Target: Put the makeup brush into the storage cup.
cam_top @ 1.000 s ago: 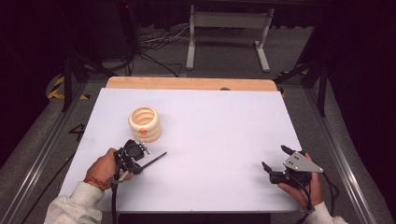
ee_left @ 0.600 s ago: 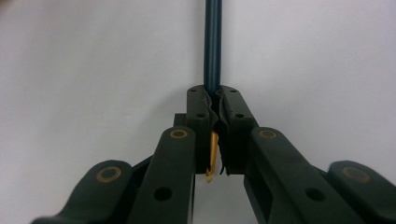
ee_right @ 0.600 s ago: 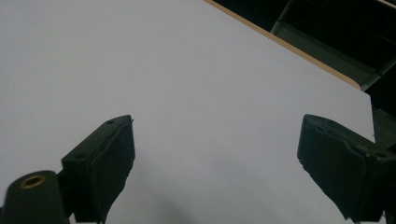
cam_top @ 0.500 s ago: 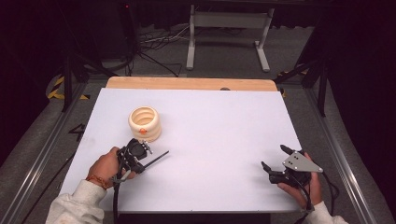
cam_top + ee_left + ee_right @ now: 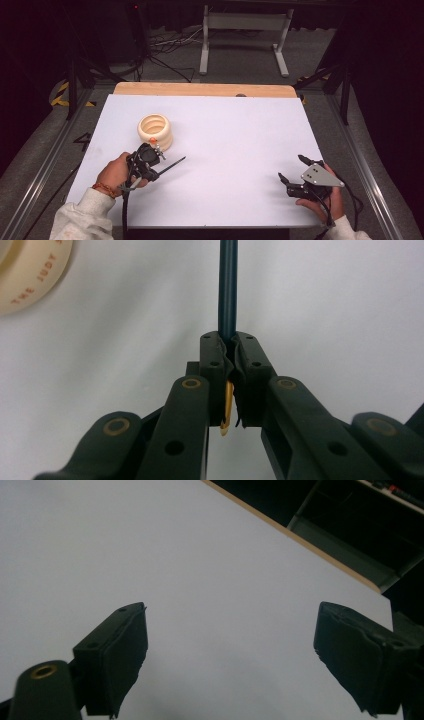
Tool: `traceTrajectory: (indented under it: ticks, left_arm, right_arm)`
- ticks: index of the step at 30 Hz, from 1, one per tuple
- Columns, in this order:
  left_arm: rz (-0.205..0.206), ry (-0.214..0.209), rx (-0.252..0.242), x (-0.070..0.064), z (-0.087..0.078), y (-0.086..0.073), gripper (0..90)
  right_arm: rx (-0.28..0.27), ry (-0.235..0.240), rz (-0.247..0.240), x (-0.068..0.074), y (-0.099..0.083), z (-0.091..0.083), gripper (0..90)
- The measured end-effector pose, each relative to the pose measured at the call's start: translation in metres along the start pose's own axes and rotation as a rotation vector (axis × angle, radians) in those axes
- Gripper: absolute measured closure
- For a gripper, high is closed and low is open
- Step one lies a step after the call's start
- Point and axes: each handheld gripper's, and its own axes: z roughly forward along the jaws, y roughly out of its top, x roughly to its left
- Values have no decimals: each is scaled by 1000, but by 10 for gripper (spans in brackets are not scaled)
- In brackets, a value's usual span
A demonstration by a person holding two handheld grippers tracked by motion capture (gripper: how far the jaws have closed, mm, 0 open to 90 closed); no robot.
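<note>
Near the table's (image 5: 225, 210) front edge, left tongs (image 5: 228, 352) clamp a pen (image 5: 228, 290) (mid-table bare).

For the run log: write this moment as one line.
left tongs: shut on pen | right tongs: open, holding nothing, above table | cream ring stack: beside left tongs

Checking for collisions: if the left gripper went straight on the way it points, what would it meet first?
Probably nothing: beyond the left gripper and its pen lies bare table; the rings sit off to the side.
</note>
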Motion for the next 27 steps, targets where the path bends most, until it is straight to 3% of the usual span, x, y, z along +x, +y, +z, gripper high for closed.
traceTrajectory:
  ticks: [3, 7, 13, 27]
  left_arm:
    - [16, -4, -10, -3, -4, 8, 841]
    - [46, 6, -5, -9, -9, 20, 841]
    - [91, 4, -9, -17, -14, 37, 841]
    - [181, -15, 16, -37, -8, 79, 841]
  right_arm:
    - [-20, -10, -34, 3, 5, -2, 160]
    - [-21, -29, -141, 15, 14, 1, 181]
    - [-27, -24, -264, 37, 33, 11, 181]
    - [-91, 18, -573, 106, 67, 42, 265]
